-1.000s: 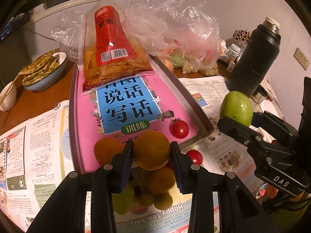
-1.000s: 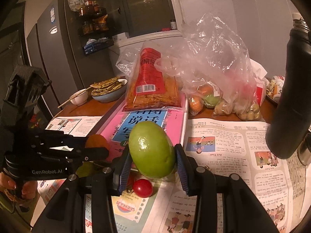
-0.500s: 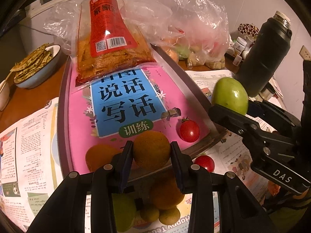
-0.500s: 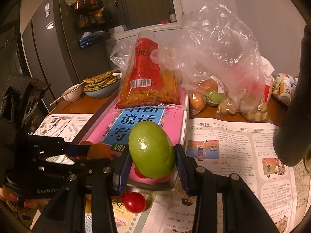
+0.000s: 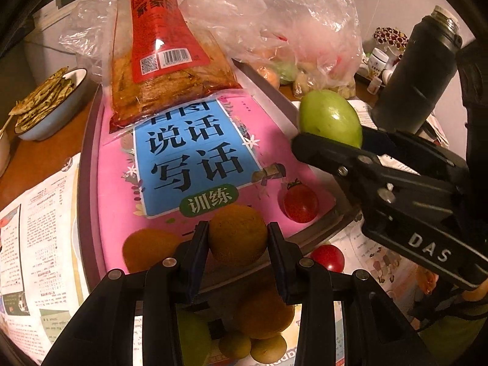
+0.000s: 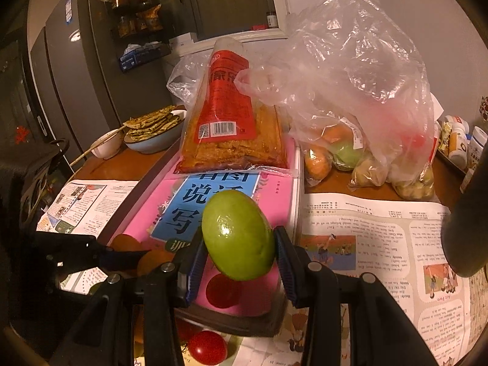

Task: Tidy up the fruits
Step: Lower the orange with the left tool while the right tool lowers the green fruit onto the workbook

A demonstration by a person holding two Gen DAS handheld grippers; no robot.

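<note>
My left gripper (image 5: 238, 239) is shut on a brownish-orange fruit (image 5: 237, 232), held over the near edge of a pink book (image 5: 122, 183) that lies on a dark tray (image 5: 87, 164). My right gripper (image 6: 239, 247) is shut on a green fruit (image 6: 238, 239), also seen in the left wrist view (image 5: 329, 117), above the tray's right edge. On the book lie another orange fruit (image 5: 149, 248) and a cherry tomato (image 5: 300, 202). Below on the newspaper are a second tomato (image 5: 328, 257), an orange fruit (image 5: 265, 314) and small green fruits (image 5: 268, 349).
A snack packet (image 5: 161, 58) rests on the book's far end. A plastic bag of fruit (image 6: 360, 116) sits behind to the right. A black flask (image 5: 418, 73) stands at the right. A bowl of flatbread (image 5: 45, 100) is at the left. Newspaper (image 6: 381, 244) covers the table.
Both grippers have moved forward and up with their fruits; the orange fruit now hangs over the book's near edge and the green fruit over the tray's right edge.
</note>
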